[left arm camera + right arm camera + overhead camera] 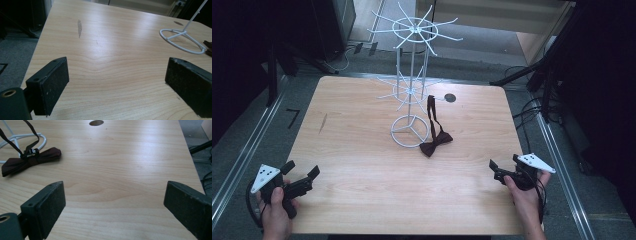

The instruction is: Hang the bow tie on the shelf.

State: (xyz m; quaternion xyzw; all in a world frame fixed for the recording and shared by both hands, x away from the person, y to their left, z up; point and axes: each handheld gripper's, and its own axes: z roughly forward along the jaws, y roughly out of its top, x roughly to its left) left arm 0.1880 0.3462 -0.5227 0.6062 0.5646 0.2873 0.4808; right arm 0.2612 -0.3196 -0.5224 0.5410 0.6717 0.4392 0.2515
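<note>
A dark bow tie lies flat on the wooden worktop, its bow touching the ring base of a white wire rack on the side toward the right gripper, its strap looped up toward the rack's pole. The left gripper rests at the near left corner, jaws spread wide with nothing between them. The right gripper sits at the near right edge, likewise spread and empty, well apart from the bow tie.
</note>
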